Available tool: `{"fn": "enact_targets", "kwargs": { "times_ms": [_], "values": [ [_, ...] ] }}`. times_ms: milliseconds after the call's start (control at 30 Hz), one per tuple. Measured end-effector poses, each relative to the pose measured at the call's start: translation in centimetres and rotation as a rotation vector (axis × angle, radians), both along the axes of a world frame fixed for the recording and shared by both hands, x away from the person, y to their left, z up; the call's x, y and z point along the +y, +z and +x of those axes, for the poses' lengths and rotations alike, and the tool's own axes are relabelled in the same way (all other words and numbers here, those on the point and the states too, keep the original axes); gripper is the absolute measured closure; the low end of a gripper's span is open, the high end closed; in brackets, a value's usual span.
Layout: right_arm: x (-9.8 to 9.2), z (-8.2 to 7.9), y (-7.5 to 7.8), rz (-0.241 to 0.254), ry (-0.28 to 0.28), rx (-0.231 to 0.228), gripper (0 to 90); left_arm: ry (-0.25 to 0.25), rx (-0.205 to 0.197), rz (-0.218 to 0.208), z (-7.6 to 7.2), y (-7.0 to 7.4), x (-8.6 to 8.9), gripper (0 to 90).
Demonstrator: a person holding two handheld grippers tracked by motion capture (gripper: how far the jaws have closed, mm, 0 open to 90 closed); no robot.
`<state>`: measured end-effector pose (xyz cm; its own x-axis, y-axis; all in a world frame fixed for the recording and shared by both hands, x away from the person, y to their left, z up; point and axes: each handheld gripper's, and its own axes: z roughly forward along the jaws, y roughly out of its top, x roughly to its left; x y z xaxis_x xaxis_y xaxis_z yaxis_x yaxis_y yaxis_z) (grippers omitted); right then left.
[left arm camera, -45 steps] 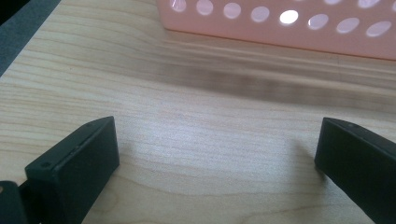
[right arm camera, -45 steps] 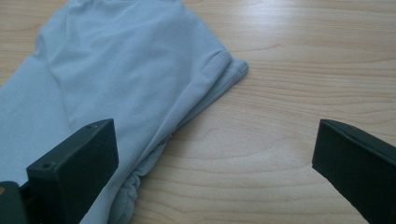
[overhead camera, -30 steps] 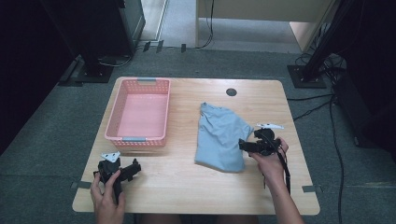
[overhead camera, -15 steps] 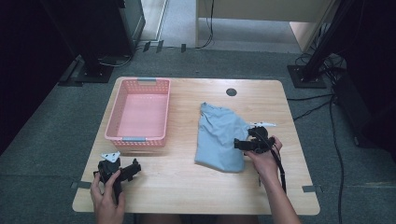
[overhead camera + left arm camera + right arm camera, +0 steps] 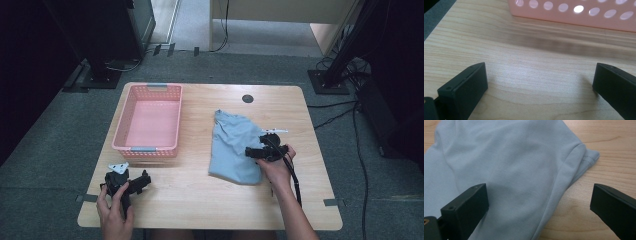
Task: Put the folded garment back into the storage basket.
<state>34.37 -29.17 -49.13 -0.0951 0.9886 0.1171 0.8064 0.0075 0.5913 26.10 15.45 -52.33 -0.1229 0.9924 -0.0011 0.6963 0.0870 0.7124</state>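
A light blue folded garment [image 5: 237, 145] lies on the wooden table [image 5: 200, 200], right of centre. My right gripper [image 5: 251, 152] hovers over the garment's right edge, open; in the right gripper view the cloth [image 5: 509, 170] runs under the gap between the jaws, its edge between them. My left gripper [image 5: 145, 181] rests low at the table's front left, open, over bare wood [image 5: 536, 82]. A pink plastic basket [image 5: 172, 120] stands at the back left; its perforated wall [image 5: 574, 12] shows just ahead of the left jaws.
A dark round hole [image 5: 247, 98] sits near the table's back edge. Black stands and cables [image 5: 330, 80] crowd the floor behind and to the right of the table. Bare wood lies between the basket and the garment.
My right gripper has shifted left, from beside the garment's right edge onto the cloth. The left gripper has stayed put.
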Motion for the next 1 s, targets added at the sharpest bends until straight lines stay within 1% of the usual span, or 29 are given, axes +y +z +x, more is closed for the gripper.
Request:
{"fn": "enact_targets", "kwargs": {
  "times_ms": [100,267,433,533,867,933,1000],
  "values": [
    [0.1,0.2,0.1,0.005,-0.003,0.003,1.9,0.0,0.0,0.0,0.0,0.0,0.0,0.0],
    [0.4,0.4,0.3,0.032,0.005,0.002,1.9,-0.001,0.001,0.0,0.0,0.0,0.0,0.0],
    [0.7,0.7,0.0,0.04,0.011,0.022,1.9,-0.001,0.001,0.0,0.0,0.0,0.0,0.0],
    [1.1,1.0,-0.4,0.052,0.017,0.045,1.9,-0.001,0.001,0.0,0.0,0.0,0.0,0.0],
    [2.3,1.4,-1.2,0.037,0.022,0.069,1.8,-0.001,0.001,0.0,0.0,0.0,0.0,0.0],
    [2.6,1.4,-1.5,0.027,0.026,0.065,0.1,0.0,0.0,0.0,0.0,0.0,0.0,0.0],
    [2.9,1.3,-1.7,0.003,0.033,0.056,0.0,0.0,0.0,0.0,0.0,0.0,0.0,0.0]
  ]
}}
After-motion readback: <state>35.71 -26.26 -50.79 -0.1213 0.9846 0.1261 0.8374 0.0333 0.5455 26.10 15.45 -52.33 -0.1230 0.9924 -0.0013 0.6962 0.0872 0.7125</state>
